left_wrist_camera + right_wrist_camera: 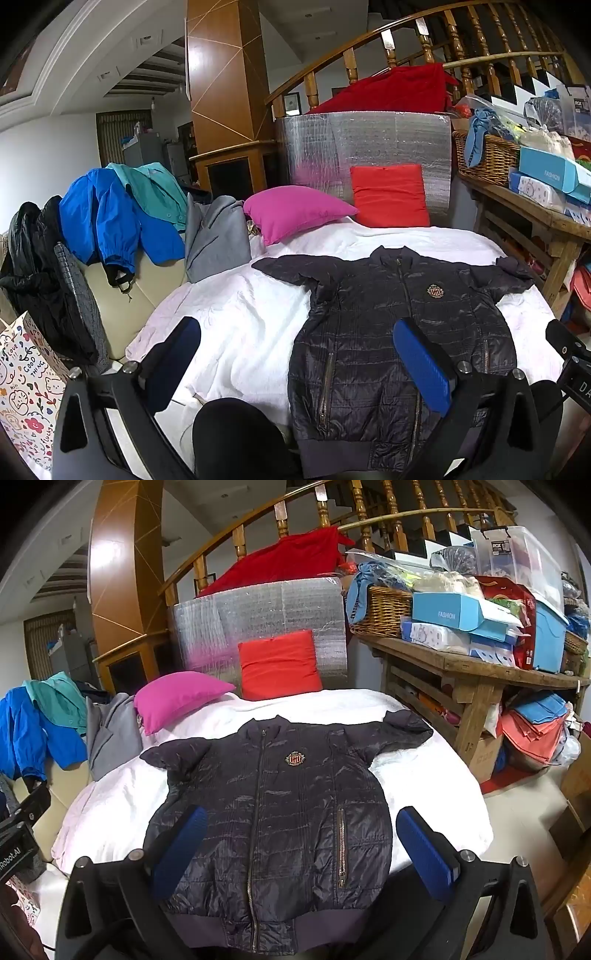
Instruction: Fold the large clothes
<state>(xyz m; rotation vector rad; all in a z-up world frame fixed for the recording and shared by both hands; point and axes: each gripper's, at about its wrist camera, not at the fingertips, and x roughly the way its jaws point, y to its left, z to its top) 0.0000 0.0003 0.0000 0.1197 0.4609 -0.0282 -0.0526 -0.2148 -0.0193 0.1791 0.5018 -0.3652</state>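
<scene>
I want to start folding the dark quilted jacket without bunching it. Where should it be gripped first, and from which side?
Probably at the sleeve ends. The dark jacket lies flat, front up and zipped, with both sleeves spread outward on the white cover. Bring the left gripper in from the outer side onto the left sleeve and the right gripper onto the right sleeve, pinching the thin cuff edges to fold inward.

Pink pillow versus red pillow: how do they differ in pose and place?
The pink pillow lies tilted on the white bedding; the red pillow stands upright against the silver panel. Pink sits left of red and nearer the jacket. Both are plain, square and clear of the jacket.
</scene>
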